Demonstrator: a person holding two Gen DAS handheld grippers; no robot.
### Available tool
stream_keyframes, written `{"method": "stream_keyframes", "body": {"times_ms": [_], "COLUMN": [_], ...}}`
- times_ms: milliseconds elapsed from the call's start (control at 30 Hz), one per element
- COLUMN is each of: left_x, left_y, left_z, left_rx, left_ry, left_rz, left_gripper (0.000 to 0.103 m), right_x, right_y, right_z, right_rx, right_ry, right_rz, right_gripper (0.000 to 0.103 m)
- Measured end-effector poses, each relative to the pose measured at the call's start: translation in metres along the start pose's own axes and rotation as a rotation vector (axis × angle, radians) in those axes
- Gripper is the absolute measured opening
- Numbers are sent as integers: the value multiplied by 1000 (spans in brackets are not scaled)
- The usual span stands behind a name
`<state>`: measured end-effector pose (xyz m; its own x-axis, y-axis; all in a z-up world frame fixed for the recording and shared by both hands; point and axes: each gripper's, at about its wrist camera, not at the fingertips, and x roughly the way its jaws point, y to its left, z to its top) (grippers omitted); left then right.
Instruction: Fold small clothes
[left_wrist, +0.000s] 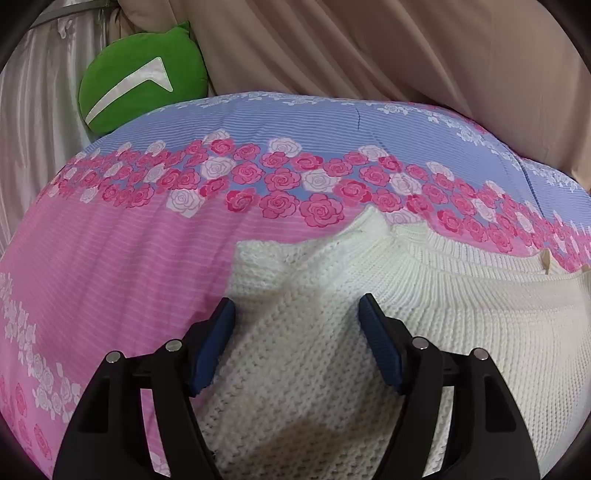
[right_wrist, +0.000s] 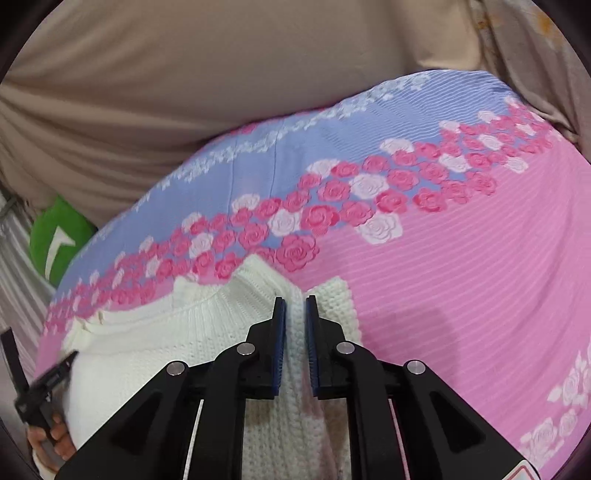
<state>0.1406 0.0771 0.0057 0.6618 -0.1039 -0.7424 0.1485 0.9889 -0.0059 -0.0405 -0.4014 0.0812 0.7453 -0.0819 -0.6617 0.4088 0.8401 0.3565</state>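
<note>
A cream-white knitted sweater (left_wrist: 461, 314) lies on a pink and blue rose-print bedsheet (left_wrist: 110, 258), its ribbed neckline toward the far side. My left gripper (left_wrist: 295, 301) hovers open above the sweater's left shoulder, the knit lying loose under the wide gap between its blue pads. In the right wrist view, the sweater (right_wrist: 147, 350) fills the lower left. My right gripper (right_wrist: 294, 299) stands nearly closed, with a raised ridge of knit at the right shoulder pinched between its pads. The left gripper (right_wrist: 48, 384), held by a hand (right_wrist: 51, 439), shows at the left edge.
A green cushion (left_wrist: 144, 85) with a white mark sits at the far left corner of the bed, also visible as the cushion (right_wrist: 59, 236) in the right view. Beige draped fabric (left_wrist: 369, 48) backs the bed. Bare pink sheet (right_wrist: 461, 295) stretches to the sweater's right.
</note>
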Motion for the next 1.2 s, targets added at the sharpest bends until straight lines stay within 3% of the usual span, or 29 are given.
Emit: {"method": "stream_keyframes", "body": {"times_ms": [100, 167, 367, 500, 567, 700, 767, 800, 833, 900, 1000, 1133, 1167, 1200], "left_x": [0, 0, -2, -2, -1, 1, 2, 2, 2, 3, 2, -12, -21, -31], "left_y": [-1, -2, -3, -1, 2, 6, 7, 8, 8, 10, 16, 27, 32, 37], "left_z": [-1, -1, -3, -3, -3, -3, -3, -3, -3, -4, -5, -12, -16, -22], "left_rx": [4, 7, 15, 7, -2, -22, -27, -29, -31, -42, -71, -102, -114, -127], "left_ry": [-3, -6, -12, -12, -7, 5, 9, 10, 13, 19, 29, 29, 21, 15], "left_rz": [5, 12, 30, 37, 26, 1, -9, -13, -21, -35, -67, -76, -79, -91], "left_gripper": [68, 68, 70, 74, 75, 77, 77, 77, 78, 78, 78, 78, 76, 76], "right_x": [-36, -53, -27, 3, 11, 13, 8, 3, -3, -15, -32, -46, -50, -56], "right_y": [19, 50, 179, 236, 244, 200, 151, 118, 92, 39, -20, -13, -3, 9], "right_z": [-7, -17, -75, -118, -129, -110, -90, -78, -71, -59, -55, -58, -59, -60], "right_rx": [-20, -93, -411, -552, -603, -520, -418, -344, -273, -151, -3, -31, -48, -77], "right_ry": [-127, -154, 35, 175, 202, 177, 140, 115, 106, 57, 39, 12, -1, -10], "right_rz": [-4, 67, 303, 382, 367, 286, 212, 170, 173, 56, 75, 16, 33, 57], "right_gripper": [18, 18, 19, 19, 18, 9, 7, 0, 0, 0, 0, 0, 10, 13]}}
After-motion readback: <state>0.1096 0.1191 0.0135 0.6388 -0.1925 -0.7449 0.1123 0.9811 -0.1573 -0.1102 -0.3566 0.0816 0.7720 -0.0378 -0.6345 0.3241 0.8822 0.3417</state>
